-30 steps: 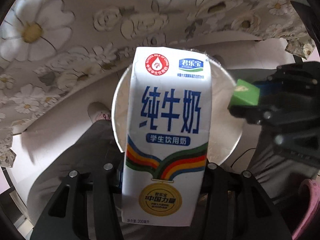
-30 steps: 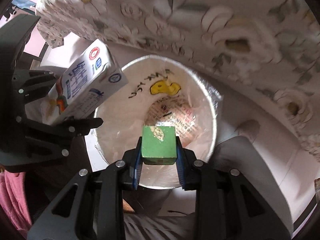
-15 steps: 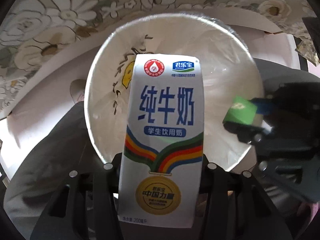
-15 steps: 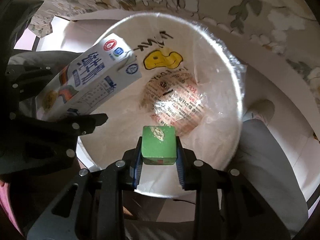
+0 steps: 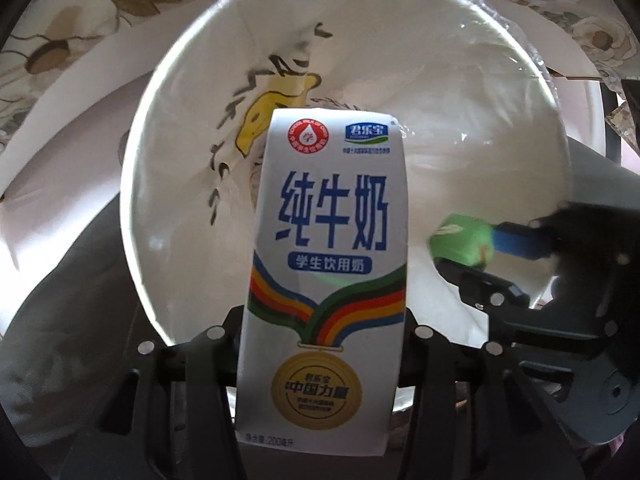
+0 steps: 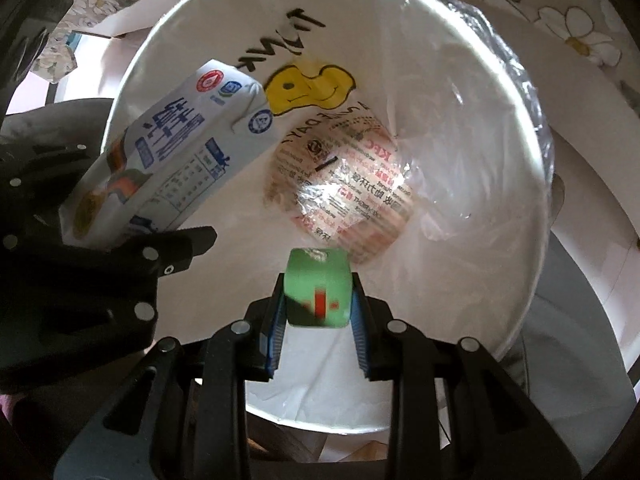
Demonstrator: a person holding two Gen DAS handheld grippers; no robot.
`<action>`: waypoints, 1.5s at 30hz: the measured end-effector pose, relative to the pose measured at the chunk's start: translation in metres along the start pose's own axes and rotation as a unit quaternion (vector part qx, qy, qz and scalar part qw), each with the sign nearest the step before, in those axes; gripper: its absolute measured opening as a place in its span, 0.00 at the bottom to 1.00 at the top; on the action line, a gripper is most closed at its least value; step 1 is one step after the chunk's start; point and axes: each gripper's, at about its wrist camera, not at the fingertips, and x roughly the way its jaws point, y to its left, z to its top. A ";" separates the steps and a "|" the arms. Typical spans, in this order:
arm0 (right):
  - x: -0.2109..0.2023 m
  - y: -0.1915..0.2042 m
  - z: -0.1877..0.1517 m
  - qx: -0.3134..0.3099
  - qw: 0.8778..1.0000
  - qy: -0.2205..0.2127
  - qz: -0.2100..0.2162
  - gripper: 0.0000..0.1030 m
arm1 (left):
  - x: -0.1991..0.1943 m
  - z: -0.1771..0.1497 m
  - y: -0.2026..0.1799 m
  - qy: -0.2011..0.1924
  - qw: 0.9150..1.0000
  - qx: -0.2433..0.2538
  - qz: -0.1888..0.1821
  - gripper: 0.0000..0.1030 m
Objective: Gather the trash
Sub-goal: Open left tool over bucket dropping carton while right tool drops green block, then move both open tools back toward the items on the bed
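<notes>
My left gripper (image 5: 322,332) is shut on a white milk carton (image 5: 326,272) with blue Chinese lettering and rainbow stripes, held over the mouth of a white bin (image 5: 152,128) lined with clear plastic. My right gripper (image 6: 318,300) is shut on a small green box (image 6: 318,290), also over the bin's mouth (image 6: 520,160). The carton (image 6: 168,152) and the left gripper show at the left of the right wrist view. The green box (image 5: 460,244) and right gripper show at the right of the left wrist view. A printed wrapper (image 6: 344,192) lies at the bin's bottom.
A table with a floral cloth (image 5: 80,12) hangs above and behind the bin. The bin liner bears a yellow smiley print (image 6: 312,86). The person's grey trouser legs (image 6: 568,340) flank the bin.
Both grippers have moved closer to the bin, which now fills both views. The carton and the green box now sit over the bin's mouth. Both stay gripped.
</notes>
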 end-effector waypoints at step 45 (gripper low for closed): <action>-0.211 0.009 -0.070 -0.004 0.975 -0.220 -0.030 0.62 | -0.214 -0.083 -0.014 -0.242 0.968 0.027 0.063 0.72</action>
